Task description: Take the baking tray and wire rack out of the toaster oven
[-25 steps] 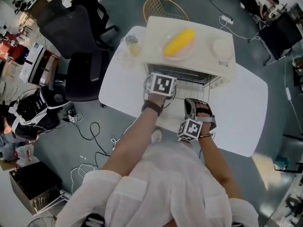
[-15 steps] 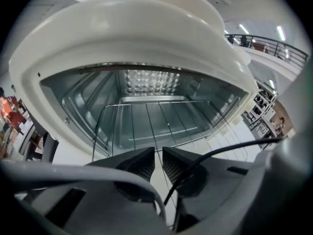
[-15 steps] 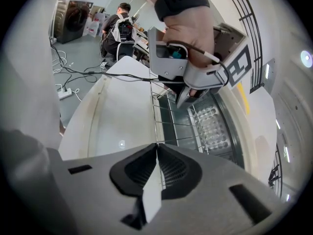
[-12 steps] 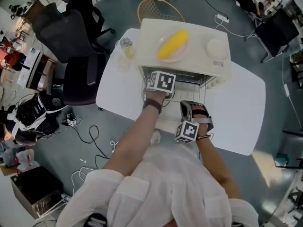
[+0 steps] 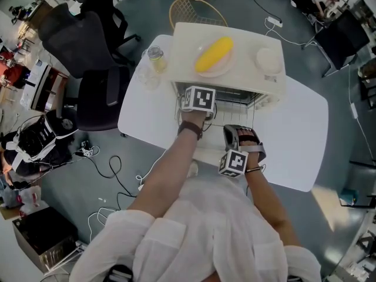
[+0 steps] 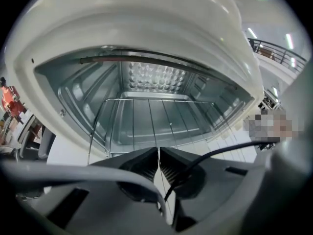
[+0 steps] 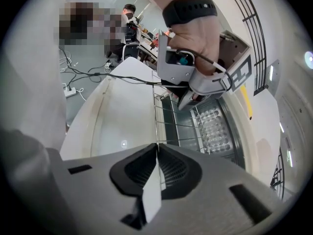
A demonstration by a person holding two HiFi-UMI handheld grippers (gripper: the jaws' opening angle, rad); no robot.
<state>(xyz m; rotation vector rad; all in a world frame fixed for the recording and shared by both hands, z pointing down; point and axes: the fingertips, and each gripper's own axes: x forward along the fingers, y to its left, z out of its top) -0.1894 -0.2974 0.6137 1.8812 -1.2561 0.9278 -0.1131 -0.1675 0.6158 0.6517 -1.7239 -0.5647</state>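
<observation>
The cream toaster oven [image 5: 235, 78] stands open on the white table [image 5: 294, 134]. Its wire rack [image 6: 146, 119] sits in the cavity over a flat metal tray [image 6: 127, 131], with the front edge sticking out over the lowered door [image 7: 117, 121]. My left gripper [image 6: 159, 161] has just been closing its jaws, and they now pinch the rack's front wire. From the right gripper view, the left gripper [image 7: 195, 89] is at the rack's far end. My right gripper [image 7: 157, 166] is shut on the same front wire of the rack [image 7: 156, 116]. Both marker cubes [image 5: 198, 97] show from above.
On the oven's top sit a plate with a yellow corn cob [image 5: 214, 53] and a white bowl [image 5: 269, 60]. A glass cup [image 5: 155, 57] stands on the table left of the oven. Office chairs [image 5: 94, 57] and floor cables [image 5: 114, 163] lie to the left.
The left gripper has settled a little lower at the oven mouth. The right gripper has kept its place on the rack.
</observation>
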